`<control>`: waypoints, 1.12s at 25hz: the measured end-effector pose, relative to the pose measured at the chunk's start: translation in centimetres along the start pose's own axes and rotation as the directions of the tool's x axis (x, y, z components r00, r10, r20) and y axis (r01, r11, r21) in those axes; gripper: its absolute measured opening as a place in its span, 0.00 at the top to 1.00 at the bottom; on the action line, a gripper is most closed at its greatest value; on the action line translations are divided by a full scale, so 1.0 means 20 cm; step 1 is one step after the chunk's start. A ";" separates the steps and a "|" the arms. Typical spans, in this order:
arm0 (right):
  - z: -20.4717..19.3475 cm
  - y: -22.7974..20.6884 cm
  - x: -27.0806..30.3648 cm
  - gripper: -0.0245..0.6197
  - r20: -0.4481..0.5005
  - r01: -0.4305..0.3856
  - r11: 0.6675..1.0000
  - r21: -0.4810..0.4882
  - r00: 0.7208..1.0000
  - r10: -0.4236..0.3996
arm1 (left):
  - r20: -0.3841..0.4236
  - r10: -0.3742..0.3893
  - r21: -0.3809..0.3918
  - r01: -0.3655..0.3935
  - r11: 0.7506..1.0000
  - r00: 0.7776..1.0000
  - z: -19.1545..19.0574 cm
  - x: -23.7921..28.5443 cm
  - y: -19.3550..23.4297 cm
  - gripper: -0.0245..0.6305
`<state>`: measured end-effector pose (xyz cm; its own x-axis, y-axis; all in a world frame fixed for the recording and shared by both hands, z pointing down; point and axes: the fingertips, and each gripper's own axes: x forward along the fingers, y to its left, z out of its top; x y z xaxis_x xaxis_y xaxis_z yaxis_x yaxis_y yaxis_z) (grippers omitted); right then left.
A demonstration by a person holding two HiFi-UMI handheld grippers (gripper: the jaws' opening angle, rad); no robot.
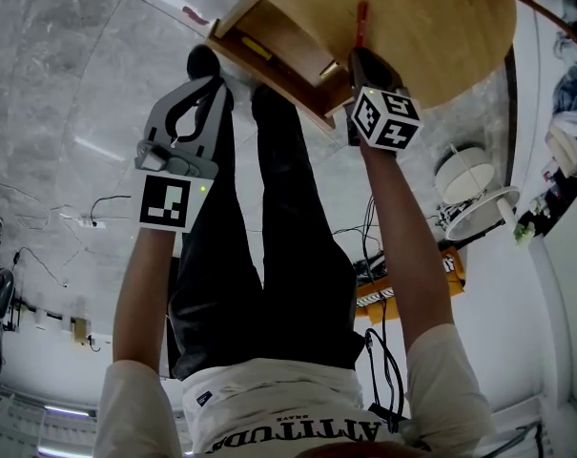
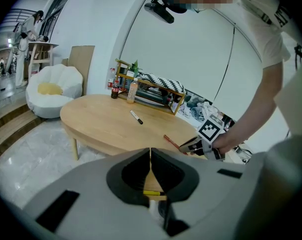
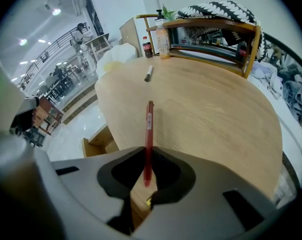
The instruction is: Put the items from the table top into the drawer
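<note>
Right gripper (image 3: 147, 154) pinches a red pen (image 3: 149, 129) near its lower end, shaft pointing to twelve o'clock over the table (image 3: 215, 114). Left gripper (image 2: 150, 156) has its jaws pressed together, empty. Open drawer (image 1: 269, 76) holds a yellow item (image 1: 257, 48). Black marker (image 3: 148, 74) lies on the tabletop at twelve o'clock from the pen.
</note>
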<state>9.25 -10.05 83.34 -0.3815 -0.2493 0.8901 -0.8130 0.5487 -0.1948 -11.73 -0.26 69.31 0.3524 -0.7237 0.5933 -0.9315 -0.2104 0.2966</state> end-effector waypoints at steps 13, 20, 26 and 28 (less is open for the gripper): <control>-0.16 0.27 0.00 0.86 -0.058 -0.146 0.985 -0.096 0.988 0.141 | 0.008 0.011 -0.006 -0.011 1.000 1.000 -0.06 -0.07 0.01 0.93; -0.25 0.38 0.01 0.86 -0.103 -0.204 0.969 -0.141 0.976 0.190 | 0.013 0.018 -0.013 -0.018 1.000 1.000 -0.09 -0.09 0.04 0.93; -0.33 0.41 0.03 0.86 -0.145 -0.226 0.959 -0.168 0.968 0.203 | 0.012 0.019 -0.014 -0.019 1.000 1.000 -0.12 -0.10 0.04 0.93; -0.35 0.40 0.05 0.86 -0.158 -0.228 0.959 -0.167 0.967 0.202 | 0.006 0.018 -0.016 -0.018 1.000 1.000 -0.14 -0.09 0.05 0.93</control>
<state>5.41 -0.26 85.65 -0.4632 -0.0040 0.8862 -0.6198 0.7162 -0.3208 -13.01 2.73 70.61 0.3348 -0.7315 0.5940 -0.9362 -0.1869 0.2976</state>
